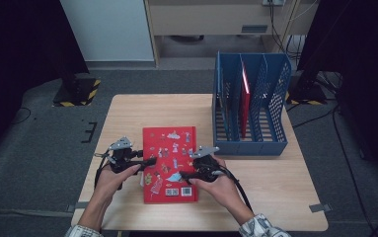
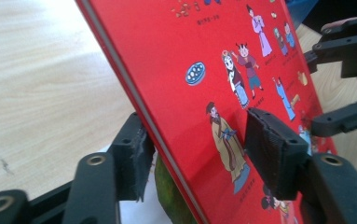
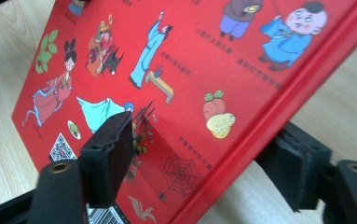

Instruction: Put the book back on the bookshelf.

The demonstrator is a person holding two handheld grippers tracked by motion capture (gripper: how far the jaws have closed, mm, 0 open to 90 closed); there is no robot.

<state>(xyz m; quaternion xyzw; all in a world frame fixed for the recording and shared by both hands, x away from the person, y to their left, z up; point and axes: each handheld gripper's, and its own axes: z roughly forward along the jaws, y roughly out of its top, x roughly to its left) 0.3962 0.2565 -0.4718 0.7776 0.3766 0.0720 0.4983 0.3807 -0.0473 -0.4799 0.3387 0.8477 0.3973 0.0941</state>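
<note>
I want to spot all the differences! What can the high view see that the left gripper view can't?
High view alone: the blue file rack holding a red folder, plus the person's hands. Left gripper view alone: a close look at the book's page edge and the jaws straddling it, with something green beneath. Both: the red picture book, wooden table and right hand-held gripper.

Even overhead light, dark room edges; close views blur the jaws, soft sheen on the red book [image 2: 176, 56].
</note>
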